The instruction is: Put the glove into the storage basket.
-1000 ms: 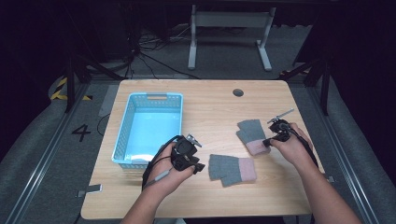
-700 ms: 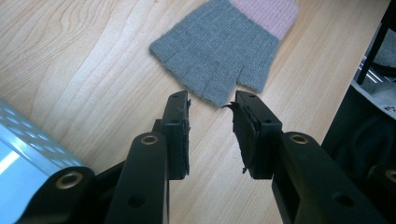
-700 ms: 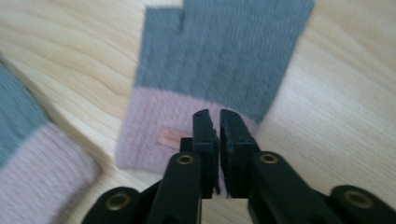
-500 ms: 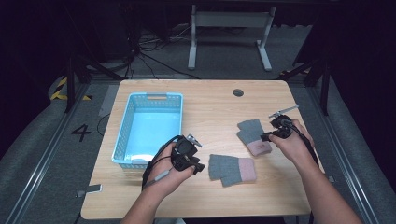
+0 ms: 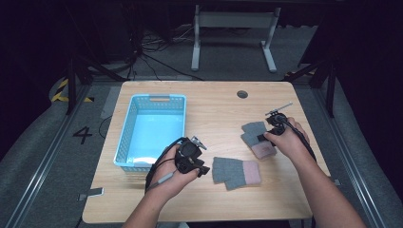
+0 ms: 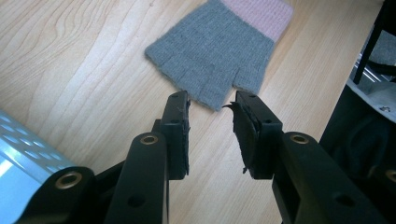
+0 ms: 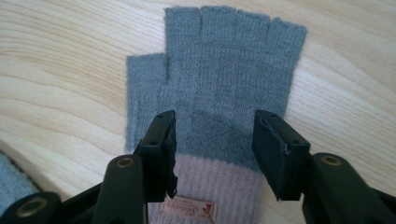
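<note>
Nearest the person, the left gripper hovers low over the table, its jaws partly apart with nothing between them, their tips just short of the near glove. That fingerless glove, grey with a pink cuff, lies flat on the wood just right of the gripper, finger stubs toward it.

A little farther out on the right, here's the news: the right gripper has just been opening its jaws, and they now stand wide over the far glove. The pads straddle the seam of grey and pink without pressing, and the glove lies spread flat, label showing on the cuff. A second ago it sat pinched; now it's let go, and the hand has drawn slightly back toward the person.

That reads as a glove laid down and smoothed, probably ready for pairing with its mate.

Beyond on the left, the blue basket waits with neither glove in it.
</note>
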